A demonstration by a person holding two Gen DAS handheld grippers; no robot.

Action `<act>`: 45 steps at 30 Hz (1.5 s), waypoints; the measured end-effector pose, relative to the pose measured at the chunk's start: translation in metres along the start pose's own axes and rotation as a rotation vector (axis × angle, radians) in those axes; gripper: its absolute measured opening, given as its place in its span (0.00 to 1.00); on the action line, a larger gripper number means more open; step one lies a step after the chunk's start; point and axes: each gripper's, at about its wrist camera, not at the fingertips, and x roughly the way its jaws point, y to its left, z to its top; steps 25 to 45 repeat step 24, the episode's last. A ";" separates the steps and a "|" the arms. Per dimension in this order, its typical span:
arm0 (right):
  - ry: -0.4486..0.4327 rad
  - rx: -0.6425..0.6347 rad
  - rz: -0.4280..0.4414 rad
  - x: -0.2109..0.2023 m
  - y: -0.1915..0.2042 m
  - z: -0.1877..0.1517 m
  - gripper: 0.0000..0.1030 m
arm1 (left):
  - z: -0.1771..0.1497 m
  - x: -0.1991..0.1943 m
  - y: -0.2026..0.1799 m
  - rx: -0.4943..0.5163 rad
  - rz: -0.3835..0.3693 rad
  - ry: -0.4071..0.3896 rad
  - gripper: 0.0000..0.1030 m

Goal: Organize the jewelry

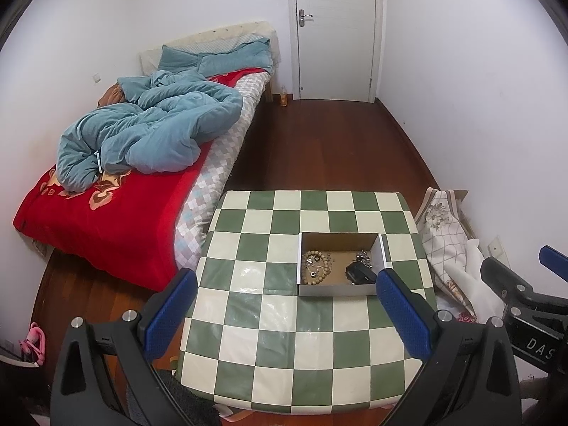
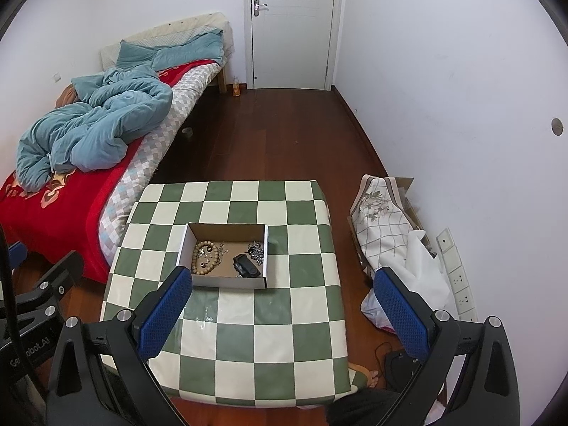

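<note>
Jewelry box (image 2: 224, 256), shallow cardboard, holds wooden beads (image 2: 205, 257) and a silver chain (image 2: 256, 250), mid-frame on the checkered tabletop (image 2: 248, 337); bare squares surround it. Left gripper (image 1: 285, 305) and right gripper (image 2: 284, 301) gape wide, empty.

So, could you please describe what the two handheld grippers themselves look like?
Both are alike. The left gripper and the right gripper each have two blue, dimpled finger pads on black angular frames with silver bolts. White lettering marks each body, "DAS" on the right one, and a black cable runs beside the left.
</note>
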 end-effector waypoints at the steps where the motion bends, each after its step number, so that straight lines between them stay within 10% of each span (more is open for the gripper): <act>1: 0.000 0.001 0.000 0.000 0.000 -0.001 1.00 | 0.000 0.000 0.000 0.001 0.002 -0.001 1.00; 45: 0.001 0.010 -0.002 -0.004 -0.001 -0.004 1.00 | 0.003 -0.007 -0.006 0.003 -0.004 -0.013 1.00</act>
